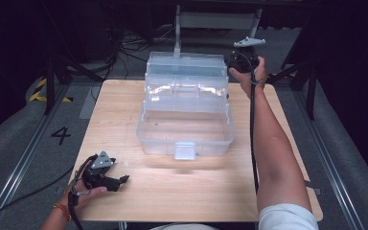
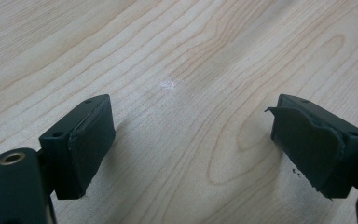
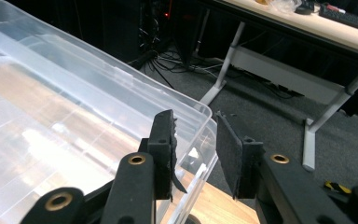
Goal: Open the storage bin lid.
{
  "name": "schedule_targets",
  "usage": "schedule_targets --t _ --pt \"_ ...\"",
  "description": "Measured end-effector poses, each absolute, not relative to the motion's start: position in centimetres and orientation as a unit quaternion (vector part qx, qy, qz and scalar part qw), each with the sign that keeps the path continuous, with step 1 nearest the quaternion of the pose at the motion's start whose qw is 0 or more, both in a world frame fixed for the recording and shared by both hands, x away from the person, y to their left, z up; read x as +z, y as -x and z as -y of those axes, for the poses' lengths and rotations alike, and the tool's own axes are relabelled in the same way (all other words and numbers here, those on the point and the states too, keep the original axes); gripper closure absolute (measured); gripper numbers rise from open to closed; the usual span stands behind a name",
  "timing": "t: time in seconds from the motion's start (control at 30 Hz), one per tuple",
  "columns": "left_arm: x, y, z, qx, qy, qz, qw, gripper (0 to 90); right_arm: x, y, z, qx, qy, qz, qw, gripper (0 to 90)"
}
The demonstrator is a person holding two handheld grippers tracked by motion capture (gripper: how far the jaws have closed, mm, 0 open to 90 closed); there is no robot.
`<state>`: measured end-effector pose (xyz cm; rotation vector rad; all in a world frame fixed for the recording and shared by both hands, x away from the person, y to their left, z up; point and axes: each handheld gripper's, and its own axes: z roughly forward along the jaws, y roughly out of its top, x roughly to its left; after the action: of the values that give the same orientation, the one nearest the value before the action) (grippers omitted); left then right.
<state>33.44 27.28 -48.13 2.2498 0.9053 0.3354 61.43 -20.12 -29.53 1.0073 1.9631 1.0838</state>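
The right gripper (image 1: 235, 61) is held at the far right corner of the clear plastic tool box (image 1: 187, 108), off the far edge of the tabletop (image 1: 124, 124). In the right gripper view its jaws stand a narrow gap apart, and the corner of the box's thin rim (image 3: 200, 140) runs up into that gap; one pad lies close against the rim, but whether the pads press on it I cannot tell.

The left gripper (image 1: 120, 180) rests low at the near left corner of the tabletop, well apart from the box. Its jaws are spread wide with bare wood (image 2: 186, 116) between them; they grasp nothing.

The tool box sits in the middle of the tabletop toward the far edge, opened out in stepped tiers: a deep bottom tub with a latch (image 1: 185, 149) on its near wall, and shallower trays rising behind it. The tub looks empty; the wood shows through the plastic.
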Motion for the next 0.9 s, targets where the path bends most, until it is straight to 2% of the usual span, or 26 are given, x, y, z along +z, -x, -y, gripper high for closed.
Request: schedule_targets --t 0.47,0.9 --pt "-48.2 -33.4 -27.3 0.131 -0.863 -0.348 0.342 13.8 -29.4 -57.3 20.8 0.420 -0.363 -0.765 0.326 63.0" --pt "-48.2 -33.4 -27.3 0.131 -0.864 -0.347 0.341 13.9 -30.5 -52.6 23.0 0.408 -0.347 -0.783 0.316 54.4"
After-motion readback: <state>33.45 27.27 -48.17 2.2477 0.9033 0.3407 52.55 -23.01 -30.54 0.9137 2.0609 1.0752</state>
